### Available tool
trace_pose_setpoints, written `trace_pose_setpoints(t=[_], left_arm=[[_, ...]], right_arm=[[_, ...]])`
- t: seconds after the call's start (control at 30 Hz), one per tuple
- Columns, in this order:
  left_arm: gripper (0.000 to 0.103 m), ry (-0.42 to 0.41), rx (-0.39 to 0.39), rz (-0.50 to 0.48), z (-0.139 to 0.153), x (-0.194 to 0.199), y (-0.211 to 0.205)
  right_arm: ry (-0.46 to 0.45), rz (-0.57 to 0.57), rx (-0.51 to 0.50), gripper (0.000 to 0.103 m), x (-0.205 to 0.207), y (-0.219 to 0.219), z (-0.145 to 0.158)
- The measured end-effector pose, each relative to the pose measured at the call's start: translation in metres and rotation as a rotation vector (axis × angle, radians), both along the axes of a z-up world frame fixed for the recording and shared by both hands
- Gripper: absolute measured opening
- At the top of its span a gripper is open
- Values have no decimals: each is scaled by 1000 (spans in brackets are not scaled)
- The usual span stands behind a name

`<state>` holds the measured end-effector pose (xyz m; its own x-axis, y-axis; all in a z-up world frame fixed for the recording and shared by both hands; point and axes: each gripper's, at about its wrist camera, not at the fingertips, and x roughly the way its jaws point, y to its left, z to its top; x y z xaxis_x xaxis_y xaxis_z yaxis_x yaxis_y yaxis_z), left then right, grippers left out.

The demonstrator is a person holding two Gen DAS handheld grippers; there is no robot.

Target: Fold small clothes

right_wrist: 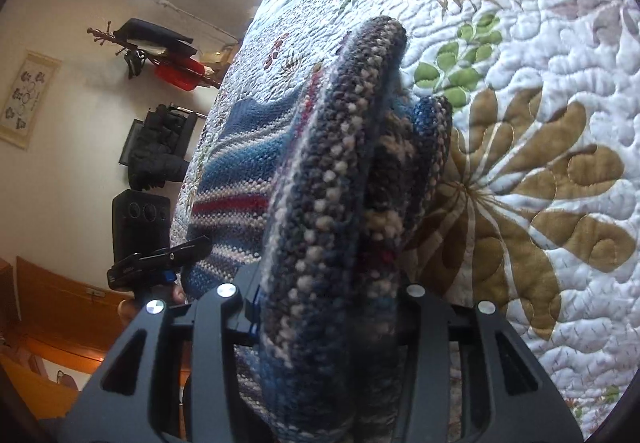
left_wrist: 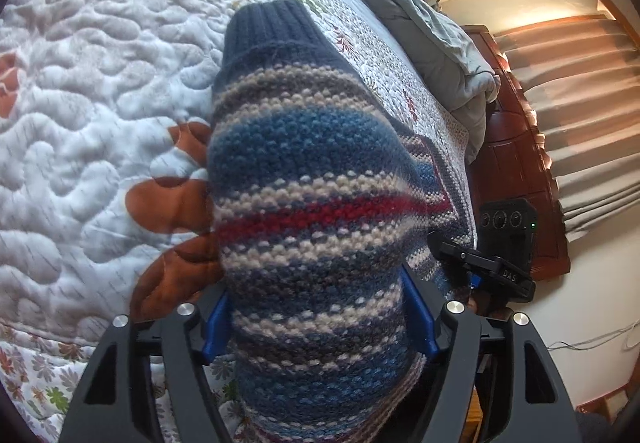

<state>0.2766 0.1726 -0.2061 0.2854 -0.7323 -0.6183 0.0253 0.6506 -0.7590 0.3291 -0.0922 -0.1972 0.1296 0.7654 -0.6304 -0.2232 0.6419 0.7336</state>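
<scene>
The striped knit sweater (left_wrist: 304,179), chunky and bobbly with a ribbed navy cuff, is lifted partly off the quilted floral bedspread (left_wrist: 92,83), probably to carry a fold across. The left gripper (left_wrist: 320,317) pinches a sleeve; the right gripper (right_wrist: 326,317) clamps a thick bunched edge, the rest draping onto the quilt.

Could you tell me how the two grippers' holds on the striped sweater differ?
The left gripper holds a broad, smooth stretch of the striped sweater between its blue fingers; the right gripper holds a bunched, folded roll of it. Both are shut on the sweater above the floral quilt.
</scene>
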Motion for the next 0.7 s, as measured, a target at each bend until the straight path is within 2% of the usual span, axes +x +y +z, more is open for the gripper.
trace_pose_setpoints(t=[0.13,0.2,0.27,0.33,0.4,0.47,0.5,0.57,0.6,0.7], left_arm=[[80,-4,6,3,1,-1,1],[83,-23,41,28,10,-5,3],[86,-89,82,78,29,-18,13],[87,-142,109,119,45,-32,18],[87,-213,172,126,62,-51,10],[87,-293,220,86,78,-74,-9],[87,-319,227,72,81,-81,-15],[87,-341,218,40,81,-93,-28],[87,-340,211,27,79,-98,-34],[87,-312,204,7,62,-105,-46]], right_arm=[[38,13,22,62,6,-10,-7],[36,19,38,65,8,-26,1],[27,-6,51,67,13,-37,13],[-23,-46,37,69,21,-45,27],[-29,-61,38,69,37,-43,35],[-31,-56,23,68,53,-32,38],[-28,-54,0,66,59,-25,35],[-14,-35,-40,39,65,-15,29],[-48,-21,-80,9,64,-9,31],[-87,-69,-101,9,64,-12,32]])
